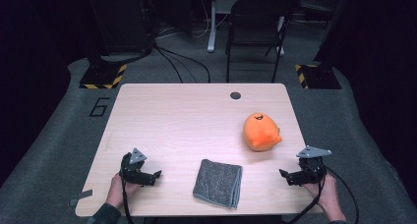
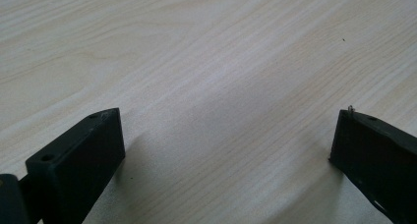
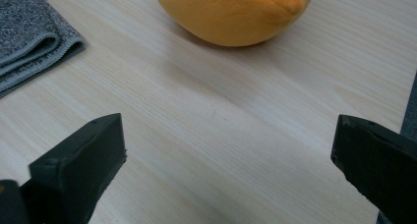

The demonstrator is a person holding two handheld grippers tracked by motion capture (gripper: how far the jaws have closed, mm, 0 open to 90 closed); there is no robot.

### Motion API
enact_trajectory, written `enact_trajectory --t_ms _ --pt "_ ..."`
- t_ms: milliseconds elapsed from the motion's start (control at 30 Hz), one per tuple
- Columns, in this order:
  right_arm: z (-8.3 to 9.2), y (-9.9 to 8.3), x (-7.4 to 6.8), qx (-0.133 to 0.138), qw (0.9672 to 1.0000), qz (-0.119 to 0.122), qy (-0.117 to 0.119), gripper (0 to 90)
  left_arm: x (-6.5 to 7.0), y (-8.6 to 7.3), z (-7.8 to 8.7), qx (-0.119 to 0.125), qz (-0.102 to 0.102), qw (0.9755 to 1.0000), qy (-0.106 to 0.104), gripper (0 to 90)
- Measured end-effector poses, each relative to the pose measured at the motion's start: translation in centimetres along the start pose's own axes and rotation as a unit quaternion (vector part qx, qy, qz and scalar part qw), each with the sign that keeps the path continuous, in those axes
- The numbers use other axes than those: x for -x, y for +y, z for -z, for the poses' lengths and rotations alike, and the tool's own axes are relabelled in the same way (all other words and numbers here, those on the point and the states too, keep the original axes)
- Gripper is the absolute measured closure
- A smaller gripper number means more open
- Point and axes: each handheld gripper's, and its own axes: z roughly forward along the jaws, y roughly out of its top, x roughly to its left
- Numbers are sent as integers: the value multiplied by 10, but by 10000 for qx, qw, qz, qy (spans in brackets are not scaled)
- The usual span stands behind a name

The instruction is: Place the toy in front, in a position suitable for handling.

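Left gripper (image 1: 156, 174): I hold it low at the near left of the table (image 1: 167, 116), jaws spread wide with nothing between them; its own camera looks along them at bare wood.
Left hand (image 1: 117, 188): it sits at the table's near edge, and I judge it has room to slide right toward the cloth without lifting high.
Cloth (image 1: 218, 182): a grey folded towel lies flat near the front edge, between my two grippers and apart from both; its stitched, layered edge shows at the upper left of the right gripper view.
Soft toy (image 1: 261, 131): a round orange plush sits behind and to the right of the cloth, not touching it, and just ahead of my right gripper.
Right gripper (image 1: 282, 174): jaws also wide apart and empty, pointing inward at the near right.
Step as I read it: both grippers rest at the start, and the toy is the nearest thing to reach.
Doing it well: I would come in level, straddle the plush at its widest part, and squeeze gently, since it will squash and may roll.
Risk: a jaw tip could nudge the toy away before I close.
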Motion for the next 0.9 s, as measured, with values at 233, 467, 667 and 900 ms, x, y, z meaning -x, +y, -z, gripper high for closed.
enact_trajectory --t_ms 233,467,667,900 --pt "-3 23 -5 73 9999 137 64 0 0 0 0 13 -7 10000 14 0" --pt "-10 46 -5 80 9995 283 140 0 0 0 0 17 -15 10000 14 0" --pt "-16 63 -3 -26 9992 358 187 0 0 0 0 8 -38 10000 -1 0" --pt "-23 87 6 -21 9990 388 202 0 0 0 0 9 -37 10000 -1 0"
